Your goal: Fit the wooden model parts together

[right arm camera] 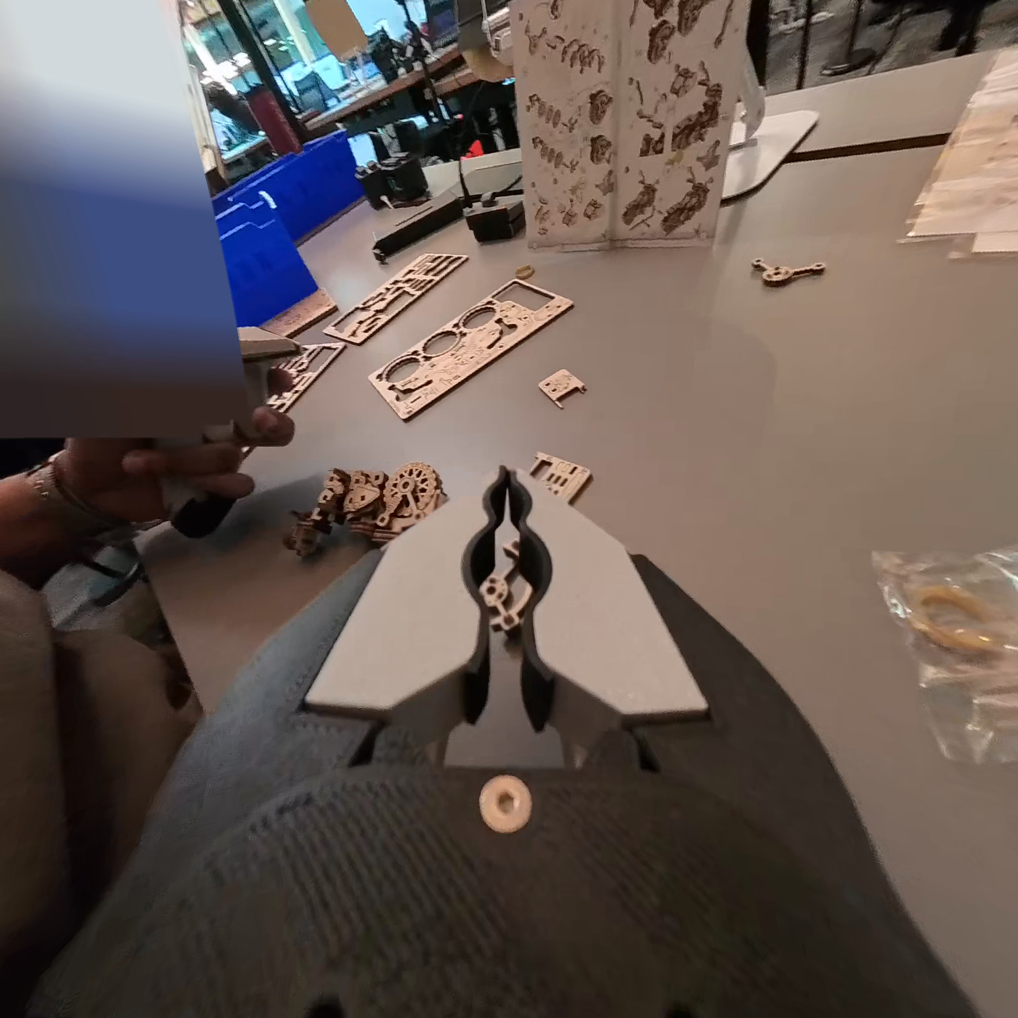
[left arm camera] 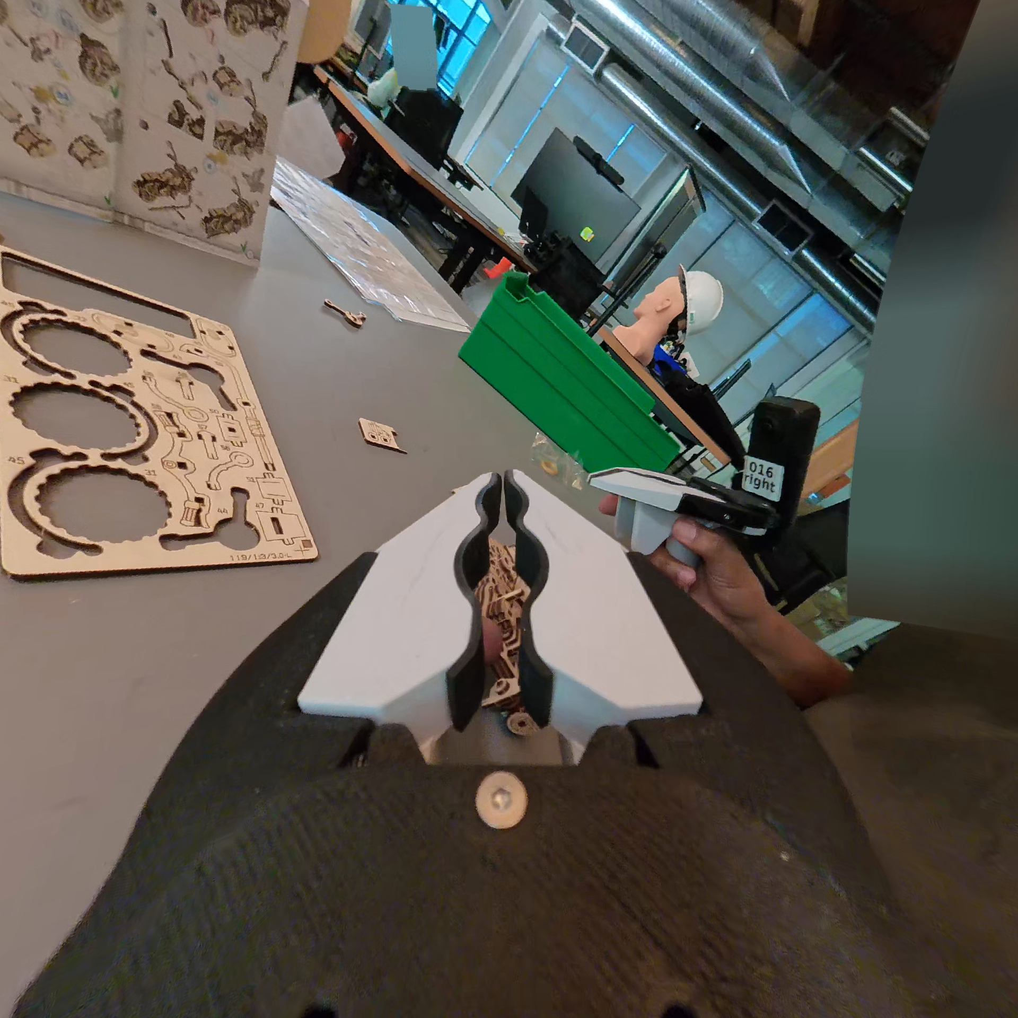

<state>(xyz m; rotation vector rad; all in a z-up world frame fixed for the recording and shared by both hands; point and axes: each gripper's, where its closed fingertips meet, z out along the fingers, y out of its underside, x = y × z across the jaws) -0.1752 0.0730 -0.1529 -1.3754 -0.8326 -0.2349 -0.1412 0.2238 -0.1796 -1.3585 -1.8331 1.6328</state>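
My left gripper (left arm camera: 504,479) is shut, its tips touching. The part-built wooden model (left arm camera: 501,606) shows through the gap between its fingers. In the right wrist view the model (right arm camera: 363,507) lies on the grey table (right arm camera: 716,440), below and right of my left gripper (right arm camera: 292,348), which is mostly hidden by a blurred patch. My right gripper (right arm camera: 504,479) is shut on a small wooden lever part (right arm camera: 504,595) with a ring end, held in the hollow of the pads. It also shows in the left wrist view (left arm camera: 595,478), raised at the right.
A punched wooden sheet (left arm camera: 165,556) (right arm camera: 474,352) lies on the table, with others (right arm camera: 385,303) behind. Loose parts: a square piece (left arm camera: 380,433) (right arm camera: 561,385), a flat piece (right arm camera: 562,476), a lever (left arm camera: 345,314) (right arm camera: 788,271). An instruction sheet (right arm camera: 622,121), a green bin (left arm camera: 562,385) and a rubber-band bag (right arm camera: 958,611) are nearby. From either gripper's tips it is about 15 cm to the square piece (right arm camera: 561,385). Seen from the left wrist view (left arm camera: 384,433) as well.
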